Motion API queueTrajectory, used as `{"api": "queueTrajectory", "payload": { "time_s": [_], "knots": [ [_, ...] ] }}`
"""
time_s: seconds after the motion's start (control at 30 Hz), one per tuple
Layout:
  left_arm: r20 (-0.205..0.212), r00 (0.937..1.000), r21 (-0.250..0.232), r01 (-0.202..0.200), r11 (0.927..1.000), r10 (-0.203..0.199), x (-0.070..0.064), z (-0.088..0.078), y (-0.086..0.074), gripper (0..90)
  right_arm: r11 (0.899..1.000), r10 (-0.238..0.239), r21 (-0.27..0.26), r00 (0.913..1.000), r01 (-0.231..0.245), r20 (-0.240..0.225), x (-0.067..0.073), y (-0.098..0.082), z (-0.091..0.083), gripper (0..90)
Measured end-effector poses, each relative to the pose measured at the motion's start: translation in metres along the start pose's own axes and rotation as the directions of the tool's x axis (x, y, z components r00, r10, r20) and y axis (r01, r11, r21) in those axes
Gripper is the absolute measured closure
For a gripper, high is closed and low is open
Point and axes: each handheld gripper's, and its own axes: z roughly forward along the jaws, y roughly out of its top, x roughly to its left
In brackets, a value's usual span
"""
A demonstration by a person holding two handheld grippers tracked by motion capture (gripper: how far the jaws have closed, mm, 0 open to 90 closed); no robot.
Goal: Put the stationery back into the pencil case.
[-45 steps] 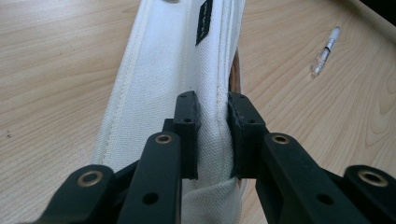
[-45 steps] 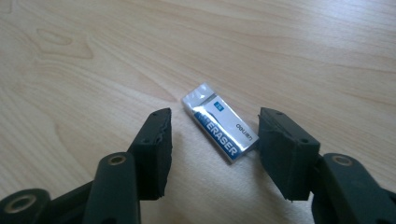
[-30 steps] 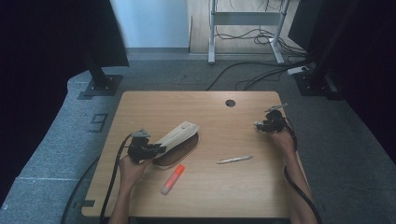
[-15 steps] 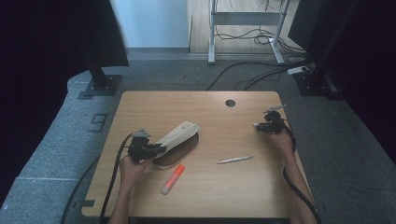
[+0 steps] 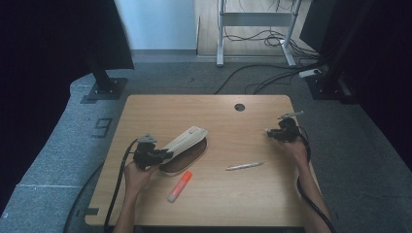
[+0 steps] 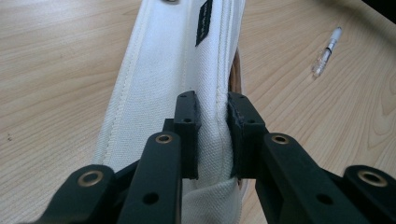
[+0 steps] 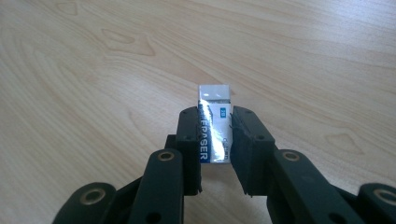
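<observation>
At centre left of the high view the left gripper (image 5: 163,155) pinches the white pencil case (image 5: 186,141), while the right gripper (image 7: 215,135), at right, has just closed on the eraser (image 7: 215,126).

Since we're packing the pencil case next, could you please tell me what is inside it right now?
The pencil case is held open by the left gripper, clamped on its white flap. Only its brown lining shows; the flap covers the rest, so any contents stay hidden.

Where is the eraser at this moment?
The eraser sits clamped in the right gripper near the table's right edge in the high view, beyond the pen and well apart from the pencil case.
</observation>
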Motion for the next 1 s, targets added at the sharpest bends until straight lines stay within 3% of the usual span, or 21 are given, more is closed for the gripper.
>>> {"api": "queueTrajectory", "payload": {
  "time_s": [0.3,0.6,1.0],
  "knots": [
    [-0.006,1.0000,-0.002,-0.007,1.0000,0.007,-0.001,-0.001,0.000,75.7,0.999,-0.001,-0.034,0.9996,0.000,-0.027,0.014,-0.005,-0.016,71.5],
    [-0.009,0.9999,-0.011,-0.004,0.9999,0.004,-0.002,-0.001,0.000,75.7,0.998,-0.035,-0.050,0.9979,0.032,-0.054,0.032,-0.002,-0.030,71.4],
    [-0.014,0.9999,-0.023,-0.005,0.9997,0.005,-0.002,-0.002,0.001,75.8,0.995,-0.088,-0.049,0.9906,0.083,-0.105,0.060,0.003,-0.029,71.5]
  ]
}}
